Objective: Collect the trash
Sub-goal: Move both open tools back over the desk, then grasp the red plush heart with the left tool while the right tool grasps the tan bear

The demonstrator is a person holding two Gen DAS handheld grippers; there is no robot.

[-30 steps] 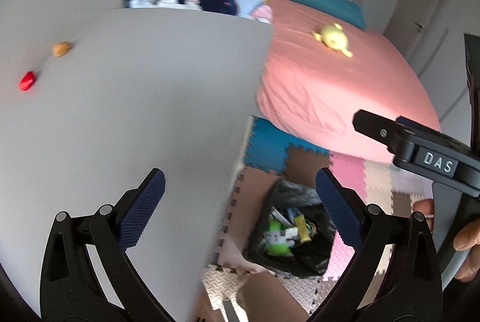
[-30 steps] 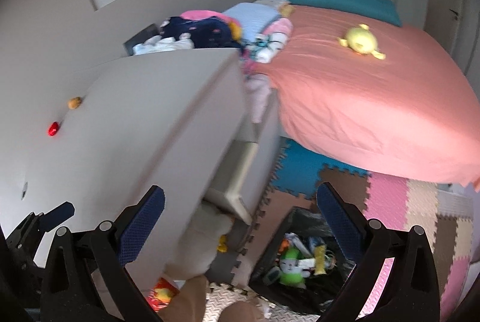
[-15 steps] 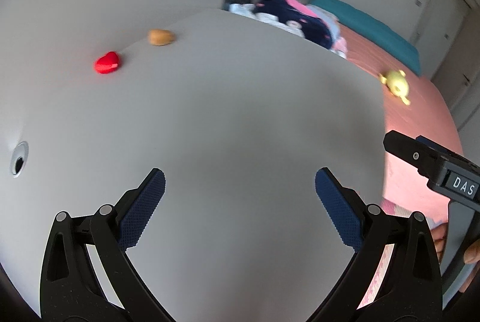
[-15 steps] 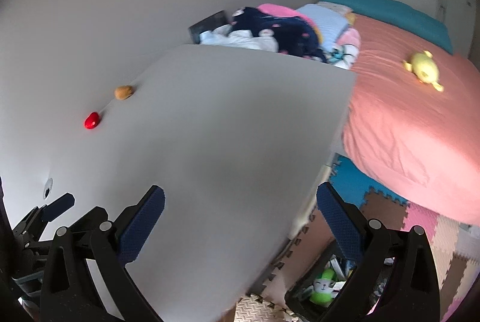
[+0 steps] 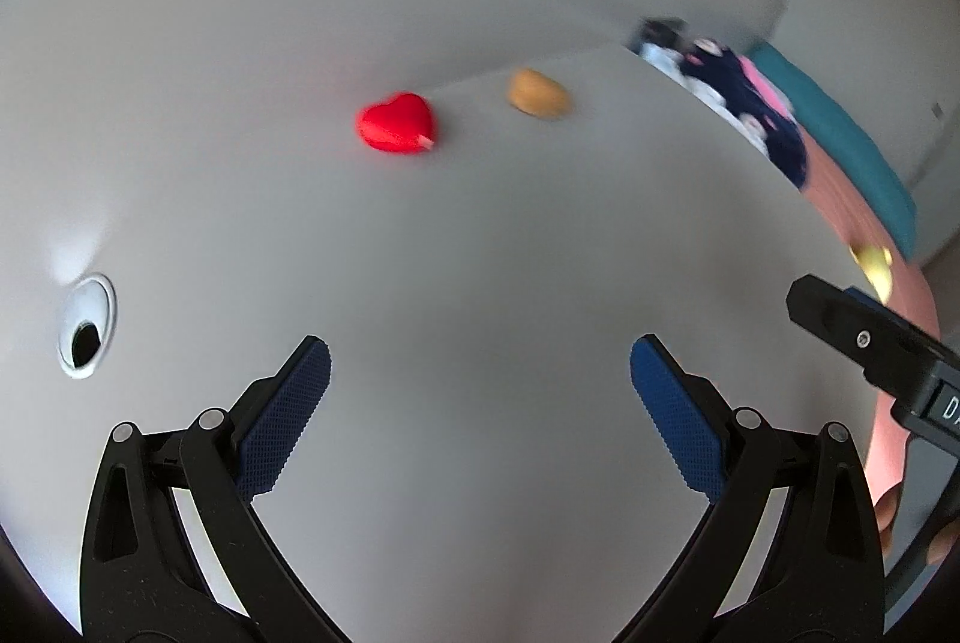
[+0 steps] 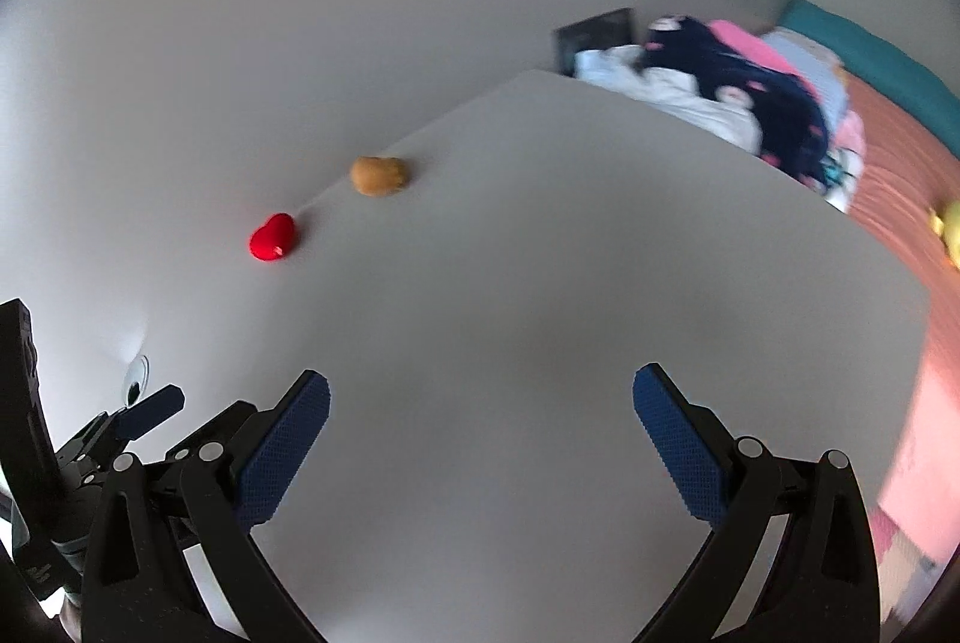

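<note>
left hand-held gripper (image 5: 480, 391) jaws apart, empty | red heart (image 5: 397, 122) far on counter (image 5: 480, 253) by wall, looks soft, light (pinch across lobes) | tan lump (image 5: 537, 93) just right, probably light, grab mid-body | right hand-held gripper (image 6: 480, 427) jaws apart, empty

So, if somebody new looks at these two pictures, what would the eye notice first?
Probably the red heart beside the tan lump, both at the far edge of the pale grey table near the wall. Next, the heap of clothes beyond the table's far end, by the pink bed.
</note>
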